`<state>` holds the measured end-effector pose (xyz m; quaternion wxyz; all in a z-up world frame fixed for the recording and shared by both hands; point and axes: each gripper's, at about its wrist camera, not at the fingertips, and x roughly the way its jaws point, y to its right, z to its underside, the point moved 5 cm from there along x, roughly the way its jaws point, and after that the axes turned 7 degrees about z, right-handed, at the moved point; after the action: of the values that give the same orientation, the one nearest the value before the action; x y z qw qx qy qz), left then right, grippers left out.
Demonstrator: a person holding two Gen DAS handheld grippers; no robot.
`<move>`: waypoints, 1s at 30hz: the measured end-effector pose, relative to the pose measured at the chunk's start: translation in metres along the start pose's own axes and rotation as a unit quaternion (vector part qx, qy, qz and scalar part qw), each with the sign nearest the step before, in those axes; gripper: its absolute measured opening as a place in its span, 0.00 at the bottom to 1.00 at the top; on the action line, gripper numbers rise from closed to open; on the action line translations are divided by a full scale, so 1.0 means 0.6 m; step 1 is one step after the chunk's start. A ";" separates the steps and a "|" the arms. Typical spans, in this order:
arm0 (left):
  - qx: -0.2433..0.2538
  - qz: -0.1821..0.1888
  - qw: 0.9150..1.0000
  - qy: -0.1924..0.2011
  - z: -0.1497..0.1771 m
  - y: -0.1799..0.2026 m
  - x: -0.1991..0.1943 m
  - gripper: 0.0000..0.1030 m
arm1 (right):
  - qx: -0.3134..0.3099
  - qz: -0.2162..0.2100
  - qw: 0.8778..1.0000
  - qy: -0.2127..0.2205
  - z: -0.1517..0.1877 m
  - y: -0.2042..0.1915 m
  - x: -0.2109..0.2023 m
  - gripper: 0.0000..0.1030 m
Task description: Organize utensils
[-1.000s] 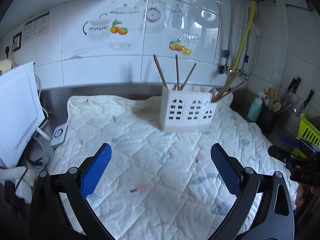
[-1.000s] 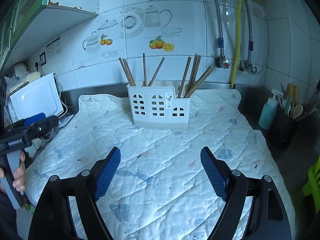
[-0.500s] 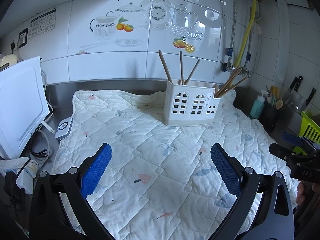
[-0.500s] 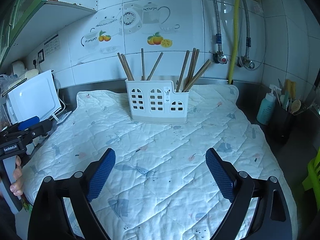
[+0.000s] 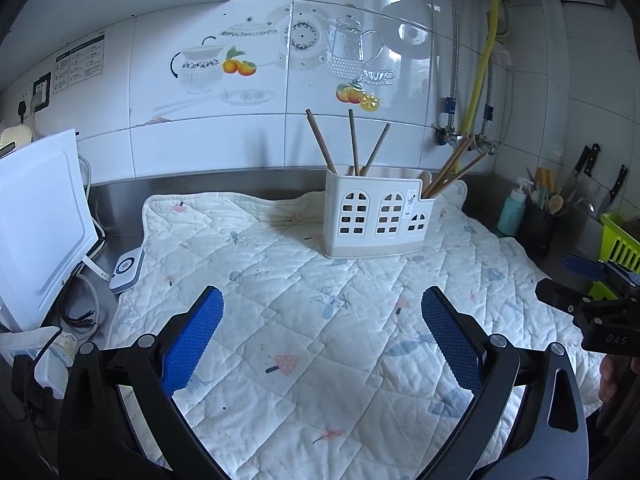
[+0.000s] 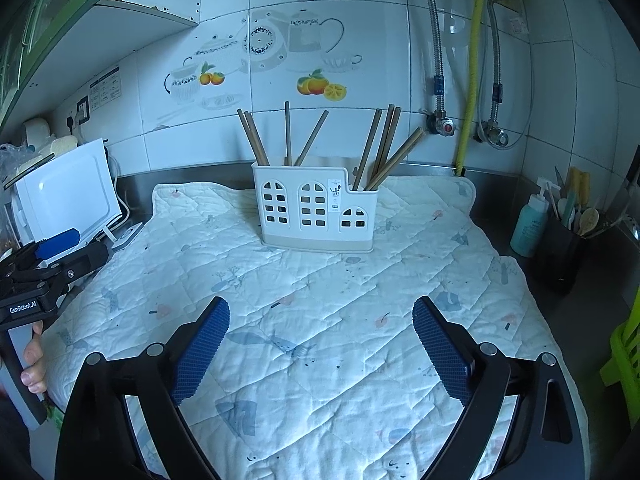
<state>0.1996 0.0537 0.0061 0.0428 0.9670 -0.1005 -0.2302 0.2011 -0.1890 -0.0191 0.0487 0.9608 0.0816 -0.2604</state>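
Observation:
A white utensil holder (image 5: 378, 216) (image 6: 318, 212) with arched cut-outs stands on a quilted mat (image 5: 304, 320) (image 6: 320, 300) near the back wall. Brown chopsticks (image 5: 352, 142) (image 6: 288, 132) stick up from its taller left part, and more chopsticks (image 5: 452, 166) (image 6: 386, 146) lean out of the lower right part. My left gripper (image 5: 320, 320) hovers open over the mat's front, nothing between its blue pads. My right gripper (image 6: 320, 328) is also open and empty, well short of the holder. Each gripper shows at the edge of the other's view.
A white board (image 5: 36, 216) (image 6: 68, 192) leans at the left beside cables and a small white device (image 5: 127, 266). At the right stand a teal bottle (image 5: 512, 210) (image 6: 532, 224), a dark pot of utensils (image 6: 564, 248), knives (image 5: 588, 168) and a green basket (image 5: 620, 240).
The right gripper's jaws have widened. Both views have pulled back and tilted a little, so the holder sits slightly farther away. Nothing was picked up.

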 end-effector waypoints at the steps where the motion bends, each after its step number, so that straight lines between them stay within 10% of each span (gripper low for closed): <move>1: 0.000 -0.003 1.000 0.000 0.000 -0.001 0.001 0.95 | 0.000 0.000 1.000 0.001 0.000 0.000 -0.001 0.87; 30: 0.012 -0.005 1.000 -0.005 -0.006 0.010 -0.003 0.95 | -0.003 0.003 1.000 0.012 -0.014 -0.002 -0.008 0.89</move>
<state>0.1988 0.0484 0.0106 0.0294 0.9667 -0.0987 -0.2344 0.2008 -0.1875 -0.0095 0.0516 0.9638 0.0801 -0.2489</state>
